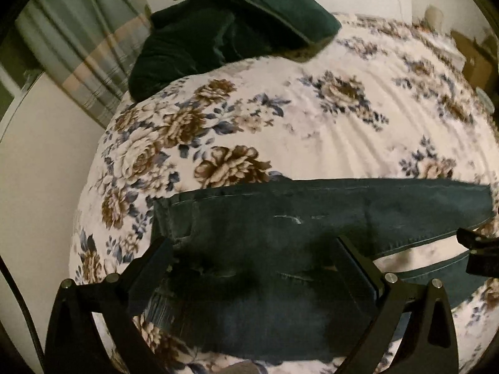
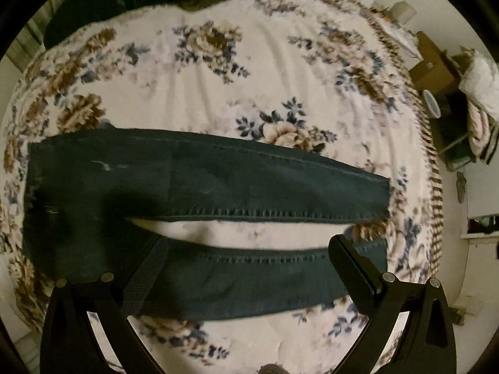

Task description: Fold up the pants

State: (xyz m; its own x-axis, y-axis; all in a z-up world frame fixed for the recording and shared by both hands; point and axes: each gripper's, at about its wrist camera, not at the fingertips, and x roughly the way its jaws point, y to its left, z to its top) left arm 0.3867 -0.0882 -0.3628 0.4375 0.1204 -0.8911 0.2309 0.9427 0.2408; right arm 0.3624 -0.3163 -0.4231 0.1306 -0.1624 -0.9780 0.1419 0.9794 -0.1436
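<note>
The left tongs [image 1: 252, 268] were held wide apart above the waist end of the pants [image 1: 280, 233], with nothing gripped between them. The right tongs [image 2: 249, 265] were likewise spread, poised over the near leg, one finger [image 2: 352, 274] close to that leg's hem. Whether either pair was touching the cloth could not be told. The placing was judged to suit a first lengthwise fold: waist taken by one hand and cuff by the other, so that the near leg could be carried over the far one.

The pants were laid flat across the near part of the bed [image 2: 218, 71], waist to the left and hems to the right, the two legs parted by a narrow strip of bedspread. The cloth was a dark blue-green denim, heavy and matte, with stitched seams along the inner leg edges and a few pale scuffs near the seat. It was judged stiff enough to hold a crease.

The bedspread [image 1: 343, 143] was a soft cream quilt printed with brown and blue roses, faintly ribbed. At the far left, dark green velvety pillows [image 1: 237, 31] were heaped, piped at the edge. A checked curtain [image 1: 84, 56] hung beyond.
</note>
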